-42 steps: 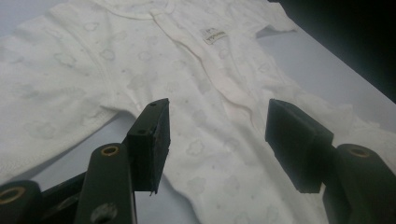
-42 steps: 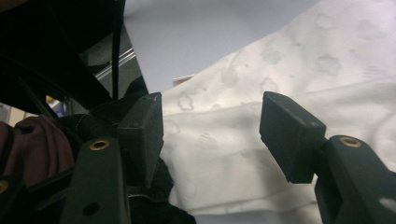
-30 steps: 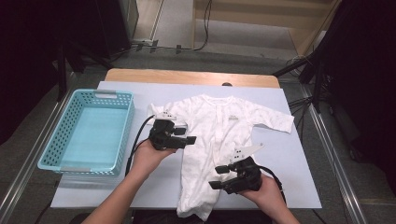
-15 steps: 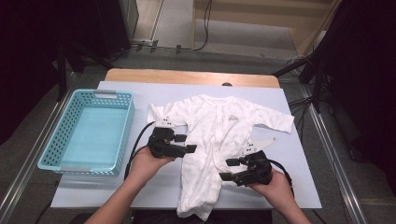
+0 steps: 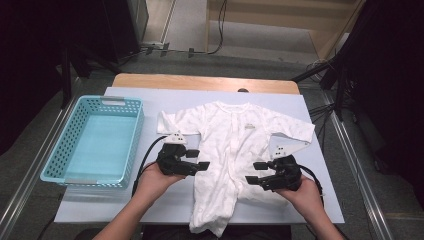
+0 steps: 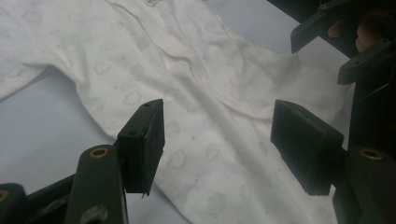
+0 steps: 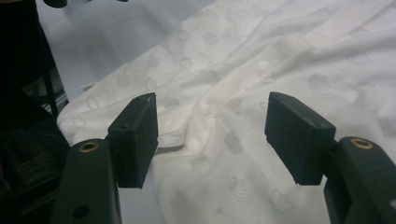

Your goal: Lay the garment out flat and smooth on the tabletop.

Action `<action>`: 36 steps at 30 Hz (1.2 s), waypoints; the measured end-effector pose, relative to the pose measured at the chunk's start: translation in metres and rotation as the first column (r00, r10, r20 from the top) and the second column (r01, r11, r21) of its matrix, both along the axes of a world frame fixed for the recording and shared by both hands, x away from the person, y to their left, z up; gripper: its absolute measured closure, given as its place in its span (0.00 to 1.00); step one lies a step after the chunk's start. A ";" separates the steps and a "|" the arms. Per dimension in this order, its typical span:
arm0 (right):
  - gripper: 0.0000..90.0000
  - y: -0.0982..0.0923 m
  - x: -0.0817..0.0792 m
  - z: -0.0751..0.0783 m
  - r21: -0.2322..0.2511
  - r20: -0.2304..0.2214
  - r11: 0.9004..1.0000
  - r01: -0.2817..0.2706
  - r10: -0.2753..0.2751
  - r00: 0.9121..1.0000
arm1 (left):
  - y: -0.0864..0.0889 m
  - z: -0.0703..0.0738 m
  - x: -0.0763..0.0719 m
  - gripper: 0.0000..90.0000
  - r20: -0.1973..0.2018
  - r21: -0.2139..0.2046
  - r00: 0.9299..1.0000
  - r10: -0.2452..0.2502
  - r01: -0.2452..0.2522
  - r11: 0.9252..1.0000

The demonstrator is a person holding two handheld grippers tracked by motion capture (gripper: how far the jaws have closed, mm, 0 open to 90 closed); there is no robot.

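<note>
A white baby romper (image 5: 235, 145) with a faint cloud print lies spread flat on the pale table cover, sleeves out, its legs hanging toward the front edge. My left gripper (image 5: 199, 159) rests at its left side and points right. Its jaws are open over the cloth (image 6: 210, 84), with nothing between the pads (image 6: 142, 144). From the right side, my right gripper (image 5: 256, 173) points left at the garment's waist. It is open too, the snap placket (image 7: 205, 121) lying under the gap. The right gripper (image 6: 355, 56) also appears at the far side in the left gripper view.
An empty teal plastic basket (image 5: 134, 135) stands at the table's left. The pale cover (image 5: 325, 200) has bare room at the back and at the right. A wooden table edge (image 5: 200, 82) runs along the back. Cables trail from both grippers toward the person.
My right gripper has slid to the right and a little farther back, from over the romper's lower leg to its right side. The left gripper has hardly moved.
</note>
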State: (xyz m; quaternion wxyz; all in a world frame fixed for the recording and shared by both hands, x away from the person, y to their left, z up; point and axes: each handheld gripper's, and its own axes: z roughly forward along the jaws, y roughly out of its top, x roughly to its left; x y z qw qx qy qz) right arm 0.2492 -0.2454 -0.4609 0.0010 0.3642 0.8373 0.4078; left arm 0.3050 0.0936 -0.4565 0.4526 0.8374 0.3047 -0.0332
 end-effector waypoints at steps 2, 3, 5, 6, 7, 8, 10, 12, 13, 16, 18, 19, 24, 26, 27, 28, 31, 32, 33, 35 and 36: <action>0.37 -0.004 0.002 -0.001 -0.008 0.003 1.000 0.008 -0.008 1.000 | 0.000 -0.001 0.001 0.39 -0.004 -0.003 1.000 0.002 -0.002 1.000; 0.37 -0.006 0.003 -0.001 -0.009 0.009 1.000 0.011 -0.011 1.000 | 0.000 -0.001 0.001 0.39 -0.006 -0.003 1.000 0.001 -0.001 1.000; 0.38 -0.011 0.004 -0.002 -0.012 0.007 1.000 0.028 -0.027 1.000 | 0.000 -0.002 0.001 0.39 -0.004 -0.003 1.000 0.000 0.000 1.000; 0.38 -0.013 0.004 -0.003 -0.019 0.010 0.999 0.033 -0.032 0.999 | -0.001 -0.002 0.000 0.39 -0.004 -0.004 1.000 -0.004 0.004 1.000; 0.38 -0.016 0.004 -0.004 -0.023 0.010 0.999 0.040 -0.040 0.999 | -0.001 -0.002 -0.001 0.39 -0.004 -0.004 1.000 -0.004 0.004 1.000; 0.38 -0.017 0.004 -0.004 -0.027 0.009 0.999 0.042 -0.041 0.999 | -0.001 -0.002 -0.001 0.39 -0.003 -0.005 1.000 -0.006 0.006 1.000; 0.38 -0.019 0.003 -0.006 -0.032 0.013 0.998 0.046 -0.046 0.999 | -0.002 -0.001 -0.002 0.39 0.000 -0.004 1.000 -0.013 0.013 1.000; 0.39 -0.022 0.002 -0.008 -0.040 0.016 0.998 0.046 -0.045 0.999 | -0.003 0.000 -0.002 0.39 -0.004 -0.007 1.000 -0.018 0.018 1.000; 0.39 -0.023 0.001 -0.009 -0.046 0.019 0.998 0.048 -0.047 0.999 | -0.003 0.000 -0.002 0.39 -0.007 -0.008 1.000 -0.020 0.020 1.000; 0.40 -0.027 -0.002 -0.013 -0.061 0.021 0.997 0.051 -0.050 0.999 | 0.000 0.000 -0.002 0.38 -0.020 -0.015 0.999 -0.026 0.026 1.000; 0.42 -0.029 -0.002 -0.016 -0.070 0.022 0.996 0.052 -0.051 0.998 | 0.002 -0.001 -0.002 0.38 -0.024 -0.010 0.999 -0.025 0.025 1.000; 0.42 -0.029 -0.002 -0.018 -0.071 0.022 0.996 0.053 -0.052 0.998 | 0.002 -0.001 -0.002 0.38 -0.023 -0.011 0.999 -0.026 0.026 1.000; 0.44 -0.029 0.003 -0.033 -0.100 0.035 0.994 0.040 -0.037 0.999 | 0.005 0.001 0.001 0.38 -0.022 -0.017 0.999 -0.023 0.023 1.000; 0.46 -0.028 0.005 -0.036 -0.085 0.024 0.996 0.036 -0.034 0.999 | 0.004 0.000 0.003 0.38 -0.025 -0.019 0.999 -0.020 0.020 1.000; 0.46 -0.025 0.004 -0.038 -0.085 0.019 0.996 0.030 -0.029 0.999 | 0.003 0.000 0.004 0.38 -0.026 -0.017 0.999 -0.021 0.021 1.000; 0.47 -0.024 0.004 -0.040 -0.092 0.023 0.996 0.022 -0.020 1.000 | 0.003 0.000 0.005 0.38 -0.025 -0.012 0.999 -0.023 0.023 1.000; 0.48 -0.018 0.002 -0.046 -0.140 0.014 0.990 0.008 -0.007 1.000 | 0.002 -0.001 0.007 0.38 -0.028 -0.014 0.999 -0.020 0.020 1.000; 0.50 -0.016 0.001 -0.050 -0.164 0.022 0.986 0.006 -0.003 1.000 | 0.002 -0.001 0.007 0.38 -0.029 -0.015 0.999 -0.019 0.018 1.000; 0.52 -0.015 -0.001 -0.051 -0.166 0.040 0.986 0.011 -0.004 0.999 | 0.002 -0.001 0.008 0.38 -0.030 -0.017 0.999 -0.017 0.017 1.000; 0.60 -0.013 -0.003 -0.051 -0.189 0.070 0.981 0.033 -0.020 0.997 | 0.001 -0.001 0.008 0.38 -0.030 -0.016 0.999 -0.015 0.015 1.000; 0.68 -0.010 -0.006 -0.051 -0.212 0.091 0.976 0.057 -0.039 0.995 | 0.001 -0.001 0.008 0.38 -0.028 -0.017 0.999 -0.015 0.014 1.000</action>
